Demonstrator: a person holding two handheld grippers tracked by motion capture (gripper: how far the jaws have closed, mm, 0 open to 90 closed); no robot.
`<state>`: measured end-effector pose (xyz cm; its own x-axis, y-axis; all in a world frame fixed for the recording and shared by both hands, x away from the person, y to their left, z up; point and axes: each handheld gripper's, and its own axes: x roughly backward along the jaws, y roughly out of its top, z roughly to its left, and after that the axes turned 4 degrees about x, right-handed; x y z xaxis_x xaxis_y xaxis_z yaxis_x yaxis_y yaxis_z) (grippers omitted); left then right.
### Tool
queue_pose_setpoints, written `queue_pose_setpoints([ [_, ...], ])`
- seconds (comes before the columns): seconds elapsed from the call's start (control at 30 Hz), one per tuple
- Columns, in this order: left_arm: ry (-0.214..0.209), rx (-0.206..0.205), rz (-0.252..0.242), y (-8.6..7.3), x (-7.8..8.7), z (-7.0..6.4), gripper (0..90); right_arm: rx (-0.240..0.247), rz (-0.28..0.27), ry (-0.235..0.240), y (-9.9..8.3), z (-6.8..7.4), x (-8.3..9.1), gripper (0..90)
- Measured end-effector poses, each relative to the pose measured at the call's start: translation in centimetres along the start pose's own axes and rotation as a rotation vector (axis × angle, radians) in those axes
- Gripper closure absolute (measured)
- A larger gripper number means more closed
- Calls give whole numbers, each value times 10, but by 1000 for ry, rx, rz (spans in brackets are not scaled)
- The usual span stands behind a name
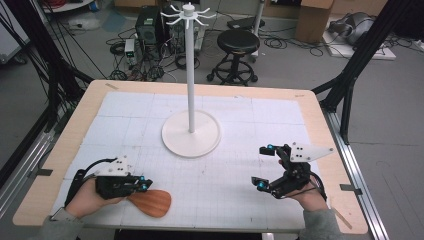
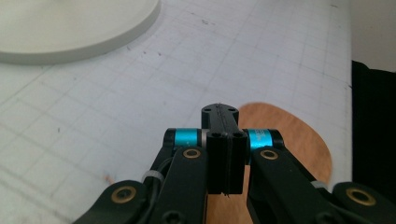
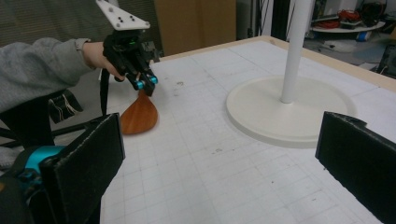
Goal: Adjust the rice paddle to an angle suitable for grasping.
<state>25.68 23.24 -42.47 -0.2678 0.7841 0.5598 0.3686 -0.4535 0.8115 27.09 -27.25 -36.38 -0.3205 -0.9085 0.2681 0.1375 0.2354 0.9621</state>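
Gripping the thin handle end of the flat, teardrop-shaped brown wooden spatula [image 1: 150,201], our left claw [image 1: 145,185] is sitting at the near left of the table; in the left gripper view its jaws are pressed together, and the rounded wooden blade is spreading out just beyond and under their tips, lying low over the white gridded mat [image 1: 225,150]. We cannot tell whether the blade is resting on the mat or lifted a hair above it. So the pickup is looking begun or just done: we are judging the grasp as made, while the carrying is not yet started.

Over at the near right, our right claw [image 1: 265,167] is hanging with its jaws spread wide and nothing between them; in the right gripper view the two black pads [image 3: 91,158] are framing bare mat, well apart from the spatula, which is lying across the table from this claw.

Farther out from both claws, the tall white stand with a round disc base and a slim pole [image 1: 191,75] is waiting near the middle of the mat, its ring of small hooks at the top carrying nothing. Hanging the spatula up there is, as we are reading it, the part that is left: lifting, reaching forward and upward from the left claw, and hooking the handle.
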Motion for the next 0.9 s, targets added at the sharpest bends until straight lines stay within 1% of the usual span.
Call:
queue_pose_setpoints([
  [0.03, 16, -2, 0, -7, 9, -2, 896, -3, 6, -1, 0, 0, -1, 1],
  [0.07, 22, -1, -2, -11, 14, -2, 896, -5, 9, 0, 0, 0, -1, 1],
  [0.1, 22, -1, -2, -11, 14, -2, 896, -5, 9, 0, 0, 0, -1, 1],
  [0.13, 29, 9, -9, -17, 21, -3, 896, -6, 10, 0, -1, 0, -2, 1],
  [0.17, 29, 9, -9, -17, 21, -3, 896, -6, 10, 0, -1, 0, -2, 1],
  [0.2, 49, 16, -10, -24, 25, -4, 896, -11, 12, -2, -1, -1, -2, 1],
  [0.23, 50, 23, -10, -27, 27, -4, 895, -9, 15, -2, -1, -1, -2, 1],
  [0.27, 53, 16, -8, -29, 28, -5, 895, -11, 17, -2, -1, -1, -2, 1],
  [0.37, 60, 11, 4, -33, 31, -5, 895, -11, 16, -1, -1, -1, -3, 1],
  [0.53, 53, 20, 17, -36, 34, -6, 895, -11, 14, -1, -1, -1, -2, 1],
  [0.57, 45, 20, 22, -39, 36, -6, 895, -10, 9, -1, -1, -1, -2, 1],
  [0.63, 50, 22, 27, -41, 37, -6, 895, -11, 8, -4, -1, -2, -1, 1],
  [0.67, 54, 34, 39, -45, 39, -5, 895, -11, 5, -6, -1, -2, -1, 1],
  [0.7, 54, 34, 39, -45, 39, -5, 895, -11, 5, -6, -1, -2, -1, 1],
  [0.77, 59, 47, 53, -49, 39, -2, 895, -15, 9, -5, -2, -2, -1, 1],
  [0.83, 75, 49, 77, -52, 39, 0, 895, -11, 16, -3, -2, -2, -2, 1],
  [0.9, 76, 50, 81, -52, 38, 0, 895, -10, 14, 0, -2, -2, -3, 1],
])
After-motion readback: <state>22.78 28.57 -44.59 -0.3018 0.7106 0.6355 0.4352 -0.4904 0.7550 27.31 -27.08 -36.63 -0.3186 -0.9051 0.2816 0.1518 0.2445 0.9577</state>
